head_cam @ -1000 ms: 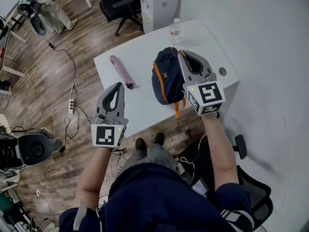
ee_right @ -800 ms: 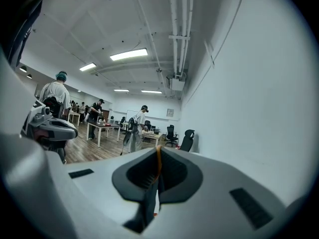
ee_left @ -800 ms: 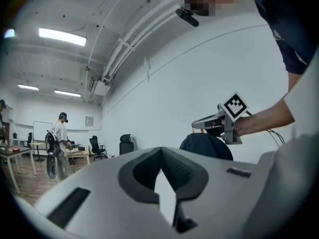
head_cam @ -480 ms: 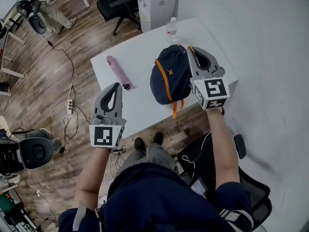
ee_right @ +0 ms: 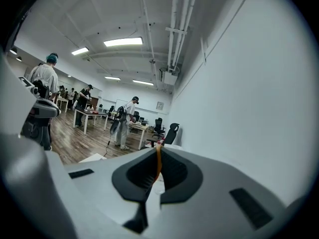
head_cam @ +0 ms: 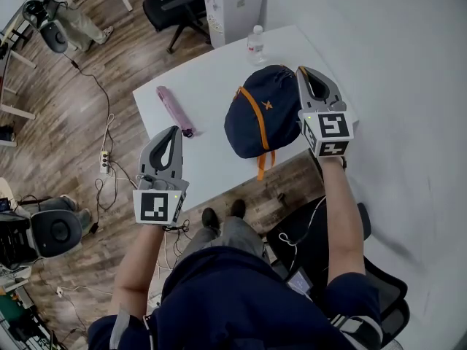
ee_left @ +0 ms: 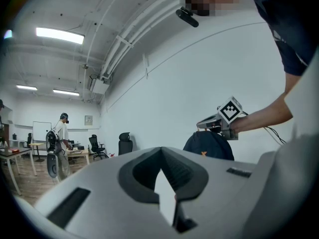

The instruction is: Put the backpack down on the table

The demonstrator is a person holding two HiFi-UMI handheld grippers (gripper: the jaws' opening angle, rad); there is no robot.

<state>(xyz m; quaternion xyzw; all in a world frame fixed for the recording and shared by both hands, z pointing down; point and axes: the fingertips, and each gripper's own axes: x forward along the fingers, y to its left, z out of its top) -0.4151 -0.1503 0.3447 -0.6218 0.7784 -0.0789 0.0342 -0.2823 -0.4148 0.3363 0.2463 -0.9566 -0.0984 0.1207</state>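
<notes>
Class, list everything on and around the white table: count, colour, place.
table: 1, white, centre, on wood floor
backpack: 1, navy with orange trim, table's right part
folded umbrella: 1, pink, table's left part
bottle: 1, clear, table's far edge
cabinet: 1, white, beyond table
office chair: 1, black, beside cabinet
left gripper: 1, grey, shut, empty, near table's left corner
right gripper: 1, grey, shut on backpack's orange strap

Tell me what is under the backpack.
The white table lies below the backpack, held by the right gripper. The tabletop beneath it is covered; contact cannot be told.
</notes>
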